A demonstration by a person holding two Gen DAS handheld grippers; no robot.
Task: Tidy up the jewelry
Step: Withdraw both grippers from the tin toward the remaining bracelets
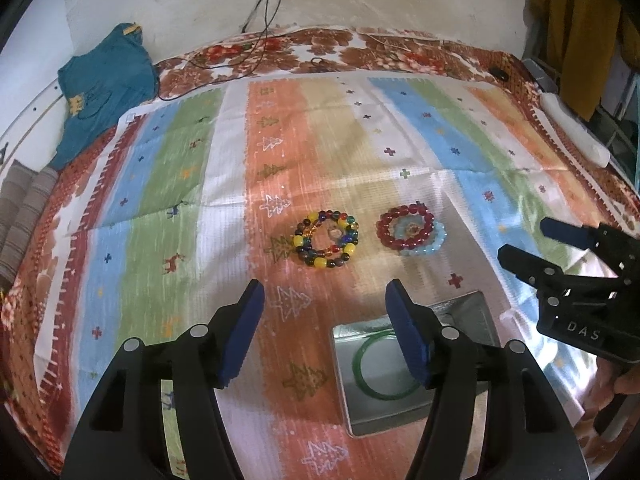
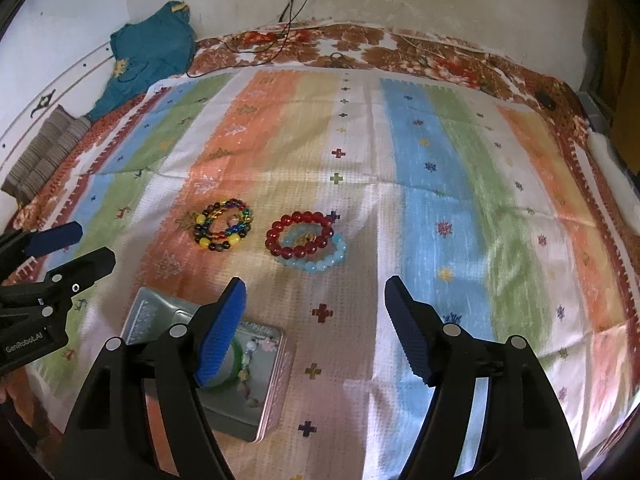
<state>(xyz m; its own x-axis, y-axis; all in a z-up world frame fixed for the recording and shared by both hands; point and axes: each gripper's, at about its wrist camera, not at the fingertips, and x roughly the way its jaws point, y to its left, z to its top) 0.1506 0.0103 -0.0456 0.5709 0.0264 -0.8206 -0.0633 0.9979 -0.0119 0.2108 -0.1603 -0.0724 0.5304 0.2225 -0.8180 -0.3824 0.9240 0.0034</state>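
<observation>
Both grippers spread and empty above the striped cloth

Jaws on both tools stand spread with nothing between the blue pads. Left gripper (image 1: 324,328) hangs over the near part of the striped cloth (image 1: 180,184), its right pad overlapping the open metal tin (image 1: 360,412) in this view. Inside that tin lies a green bangle (image 1: 362,364); the right wrist view also shows a string of pale beads (image 2: 246,360) in it. Right gripper (image 2: 316,324) sits just beside the tin, toward the cloth's right edge. Farther in, near the middle of the cloth, lie a multicoloured bead bracelet (image 1: 326,240) and, just beside it, a red bead bracelet (image 1: 406,226) resting partly on a pale blue bead bracelet (image 1: 436,242). A teal garment (image 1: 104,84) lies crumpled at the far left corner against the wall
</observation>
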